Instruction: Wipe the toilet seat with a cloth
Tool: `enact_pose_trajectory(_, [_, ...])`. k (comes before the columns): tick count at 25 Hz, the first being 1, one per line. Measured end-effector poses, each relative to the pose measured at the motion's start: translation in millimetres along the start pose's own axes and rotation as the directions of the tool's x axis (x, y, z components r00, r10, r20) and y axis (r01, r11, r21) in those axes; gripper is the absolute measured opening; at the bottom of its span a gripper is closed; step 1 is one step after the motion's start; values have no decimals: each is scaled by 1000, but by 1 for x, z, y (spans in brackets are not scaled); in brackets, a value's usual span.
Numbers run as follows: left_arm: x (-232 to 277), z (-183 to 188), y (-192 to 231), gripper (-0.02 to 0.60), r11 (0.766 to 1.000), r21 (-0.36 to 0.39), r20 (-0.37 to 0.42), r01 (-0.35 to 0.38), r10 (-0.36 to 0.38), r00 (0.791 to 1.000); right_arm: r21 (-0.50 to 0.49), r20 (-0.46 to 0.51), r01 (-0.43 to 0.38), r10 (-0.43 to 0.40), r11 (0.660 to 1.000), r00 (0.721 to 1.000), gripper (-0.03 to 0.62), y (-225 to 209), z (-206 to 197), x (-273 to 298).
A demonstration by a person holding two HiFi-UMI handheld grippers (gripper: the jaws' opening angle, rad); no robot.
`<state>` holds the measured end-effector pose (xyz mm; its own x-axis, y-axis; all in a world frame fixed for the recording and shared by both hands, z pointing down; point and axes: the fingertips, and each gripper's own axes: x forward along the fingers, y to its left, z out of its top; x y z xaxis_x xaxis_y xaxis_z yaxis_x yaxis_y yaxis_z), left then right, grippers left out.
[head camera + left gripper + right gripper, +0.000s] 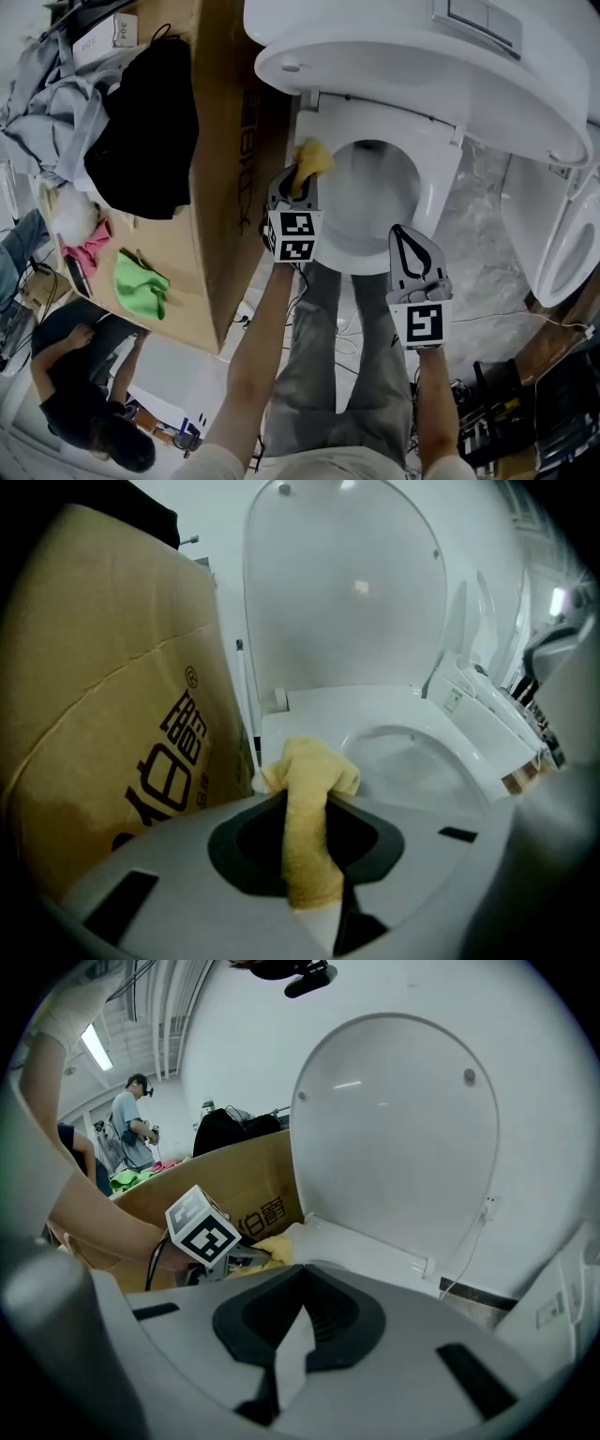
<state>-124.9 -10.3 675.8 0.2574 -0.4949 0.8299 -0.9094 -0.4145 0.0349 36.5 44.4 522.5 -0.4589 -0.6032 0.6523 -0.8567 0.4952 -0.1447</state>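
The white toilet seat [441, 187] is down, with its lid [394, 56] raised behind it. My left gripper [298, 180] is shut on a yellow cloth [312, 159], which rests on the seat's back left part beside the bowl opening. In the left gripper view the cloth [309, 808] hangs bunched between the jaws of my left gripper [305, 794], over the seat [319, 714]. My right gripper [405, 232] hovers over the seat's front edge, shut with nothing in it. The right gripper view looks past my right gripper [302, 1274] at the cloth [272, 1246] and the lid [394, 1119].
A tall cardboard box [225, 141] stands tight against the toilet's left side, carrying a black bag [150, 122], a green cloth [141, 286] and a pink cloth [89, 246]. A second toilet [562, 234] sits at right. Another person [66, 384] is at lower left. Cables lie on the floor.
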Motion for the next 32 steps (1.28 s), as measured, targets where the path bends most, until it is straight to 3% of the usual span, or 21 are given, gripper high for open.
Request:
enact_pose_trajectory(15, [25, 37, -11, 103, 1000, 18, 1, 22, -22, 1000, 22, 27, 32, -33, 999, 999, 8, -18, -6, -9])
enact_pose_trajectory(32, [52, 88, -53, 101, 994, 73, 22, 86, -88, 996, 98, 36, 116, -120, 988, 992, 8, -56, -31, -33])
